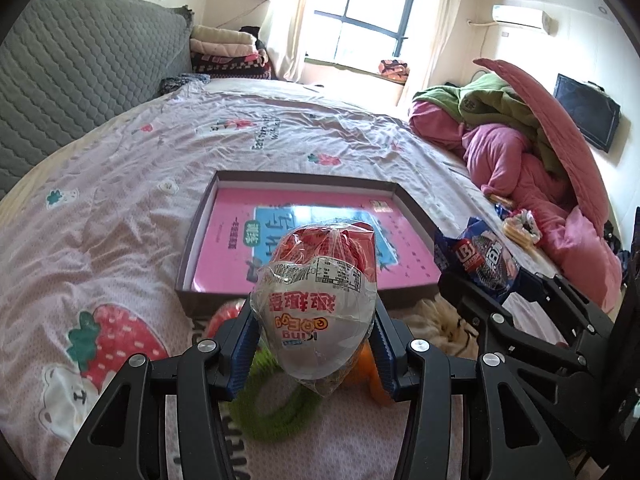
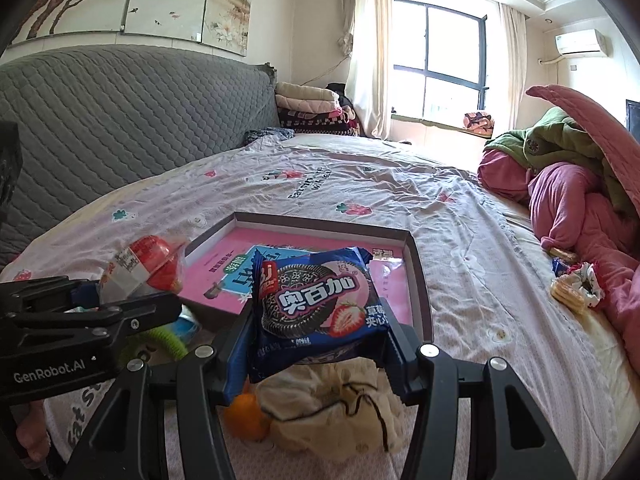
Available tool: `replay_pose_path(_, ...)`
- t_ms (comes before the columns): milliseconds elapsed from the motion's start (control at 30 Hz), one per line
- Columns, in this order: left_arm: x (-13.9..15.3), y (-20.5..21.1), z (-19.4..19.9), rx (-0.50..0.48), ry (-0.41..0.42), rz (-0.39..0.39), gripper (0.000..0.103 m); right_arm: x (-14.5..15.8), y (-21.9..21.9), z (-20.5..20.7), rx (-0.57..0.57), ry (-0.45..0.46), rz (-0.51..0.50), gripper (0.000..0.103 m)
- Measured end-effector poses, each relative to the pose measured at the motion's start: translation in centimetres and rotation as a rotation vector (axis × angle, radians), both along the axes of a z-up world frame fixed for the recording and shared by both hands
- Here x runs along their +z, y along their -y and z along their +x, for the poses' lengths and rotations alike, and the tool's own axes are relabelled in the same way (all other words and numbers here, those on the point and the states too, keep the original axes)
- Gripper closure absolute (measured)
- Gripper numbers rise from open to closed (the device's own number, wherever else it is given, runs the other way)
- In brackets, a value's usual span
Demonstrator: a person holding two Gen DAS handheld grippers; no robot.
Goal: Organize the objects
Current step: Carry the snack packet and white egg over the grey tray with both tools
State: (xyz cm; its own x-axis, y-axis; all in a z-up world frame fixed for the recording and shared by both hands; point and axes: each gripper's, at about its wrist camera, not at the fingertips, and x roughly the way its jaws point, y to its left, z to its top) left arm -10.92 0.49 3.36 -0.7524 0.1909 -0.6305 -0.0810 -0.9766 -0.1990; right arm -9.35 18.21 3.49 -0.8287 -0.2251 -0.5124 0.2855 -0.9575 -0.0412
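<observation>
We see left hand-held gripper (image 1: 316,344) clamped on wrapped egg-shaped snack (image 1: 320,300), blue pads pressing both sides, snack lifted above bed (image 1: 120,208). We see right hand-held gripper (image 2: 320,344) clamped on blue cookie packet (image 2: 320,300), likewise held up off bed. Shallow dark box (image 2: 420,280) with pink book (image 2: 216,280) inside lies on bedsheet just beyond both. Under grippers we note green ring (image 1: 276,420), orange item (image 2: 246,408), cream fluffy pouch (image 2: 332,400).
</observation>
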Motion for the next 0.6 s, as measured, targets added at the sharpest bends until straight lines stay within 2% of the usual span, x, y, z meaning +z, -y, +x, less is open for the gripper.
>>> replay_pose_path(200,0.1,0.5,-1.9,0.001,0.004,0.012,0.051,-0.4,0.1,-1.7,0.009,0.024,-0.005,0.048)
replay_pose_path(600,-1.1,1.1,-6.0,0.013,0.041,-0.023,0.051,-1.4,-0.6,-5.0,-0.015,0.085,-0.008,0.048)
